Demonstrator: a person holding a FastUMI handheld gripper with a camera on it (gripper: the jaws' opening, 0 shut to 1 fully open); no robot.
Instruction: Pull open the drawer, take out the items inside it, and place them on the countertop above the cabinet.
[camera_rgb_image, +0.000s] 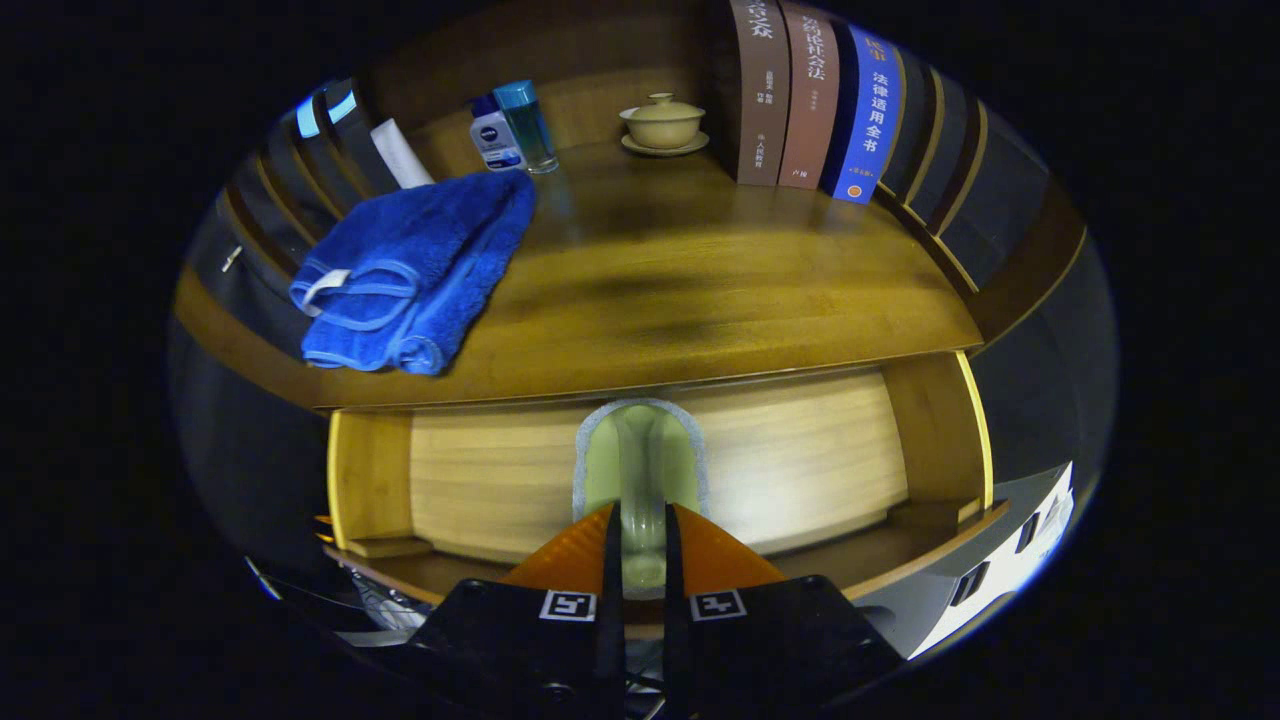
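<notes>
Gripper (640, 545): fingers nearly closed, one narrow gap between them, pressed on either side of the drawer handle.
Handle (640, 470): pale green upright bar set in an arched green recess with a grey rim, in the middle of the drawer front; its lower part sits between the fingers, its upper part rises just ahead of them.
Drawer (800, 460): light wood front directly ahead of the fingers, framed by darker wooden side posts to left and right; whether it is out at all I cannot tell, and nothing of its inside can be seen.
Countertop (700, 290): brown wooden surface above the drawer, beyond the fingers.
Towel (410, 270): blue, folded, lying on the countertop ahead and to the left, one corner hanging over the front edge.
Bottles (512, 128): a white one and a blue-green one standing side by side at the far left back of the countertop, just behind the towel.
Lidded cup (662, 120): cream-coloured, on a saucer, far ahead at the back of the countertop.
Books (810, 95): standing upright in a row at the back, ahead and to the right of the cup.
</notes>
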